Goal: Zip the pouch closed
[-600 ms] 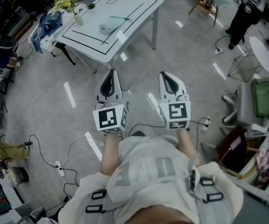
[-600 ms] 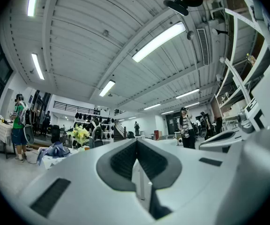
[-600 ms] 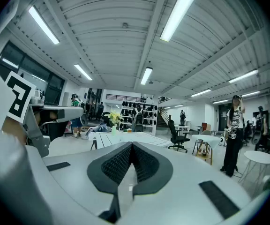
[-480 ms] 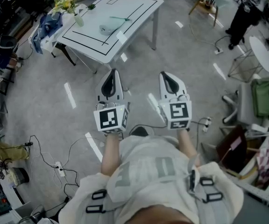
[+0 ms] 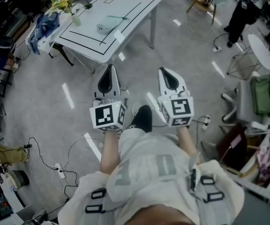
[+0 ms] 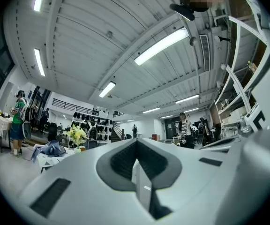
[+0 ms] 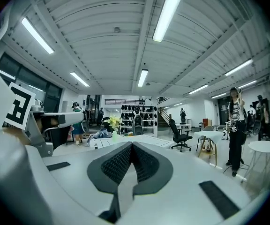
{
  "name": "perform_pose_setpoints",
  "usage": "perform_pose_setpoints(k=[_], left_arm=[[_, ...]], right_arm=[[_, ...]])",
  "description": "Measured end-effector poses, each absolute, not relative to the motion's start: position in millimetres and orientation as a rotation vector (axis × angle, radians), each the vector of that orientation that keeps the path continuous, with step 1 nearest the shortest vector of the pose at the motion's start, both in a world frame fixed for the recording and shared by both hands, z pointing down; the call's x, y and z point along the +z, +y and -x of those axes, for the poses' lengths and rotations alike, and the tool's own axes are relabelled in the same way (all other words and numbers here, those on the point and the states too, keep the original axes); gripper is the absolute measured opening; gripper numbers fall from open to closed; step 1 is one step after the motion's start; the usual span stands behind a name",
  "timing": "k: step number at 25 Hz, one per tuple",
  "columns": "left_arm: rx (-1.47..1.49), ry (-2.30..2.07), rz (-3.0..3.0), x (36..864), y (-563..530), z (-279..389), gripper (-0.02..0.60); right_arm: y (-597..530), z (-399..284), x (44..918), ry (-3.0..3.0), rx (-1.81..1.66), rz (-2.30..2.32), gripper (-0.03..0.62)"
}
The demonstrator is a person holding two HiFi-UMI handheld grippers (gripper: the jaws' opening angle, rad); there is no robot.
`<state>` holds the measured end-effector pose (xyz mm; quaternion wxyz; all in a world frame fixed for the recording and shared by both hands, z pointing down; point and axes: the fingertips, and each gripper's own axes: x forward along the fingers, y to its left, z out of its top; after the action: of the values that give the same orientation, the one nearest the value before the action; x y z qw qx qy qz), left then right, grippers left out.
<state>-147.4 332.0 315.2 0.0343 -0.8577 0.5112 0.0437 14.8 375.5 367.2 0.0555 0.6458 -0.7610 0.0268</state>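
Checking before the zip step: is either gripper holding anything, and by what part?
Nothing is held. Left gripper and right gripper are both shut and empty; the pouch lies apart on the table.

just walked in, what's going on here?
A person stands on the open floor, short of the white table, with a gripper in each hand. The left gripper and right gripper are held out in front, roughly level, with their jaws shut on nothing. The pouch lies on the table, well out of reach and untouched. Zipping has not started.
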Motion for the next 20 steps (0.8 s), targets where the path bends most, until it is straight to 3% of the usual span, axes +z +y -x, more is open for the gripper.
perform_pose_setpoints(k=[20], left_arm=[[0.15, 1.492, 2.711, 314, 189, 93, 0.008]], right_arm=[[252, -43, 357, -2.332, 0.063, -1.902, 0.006]])
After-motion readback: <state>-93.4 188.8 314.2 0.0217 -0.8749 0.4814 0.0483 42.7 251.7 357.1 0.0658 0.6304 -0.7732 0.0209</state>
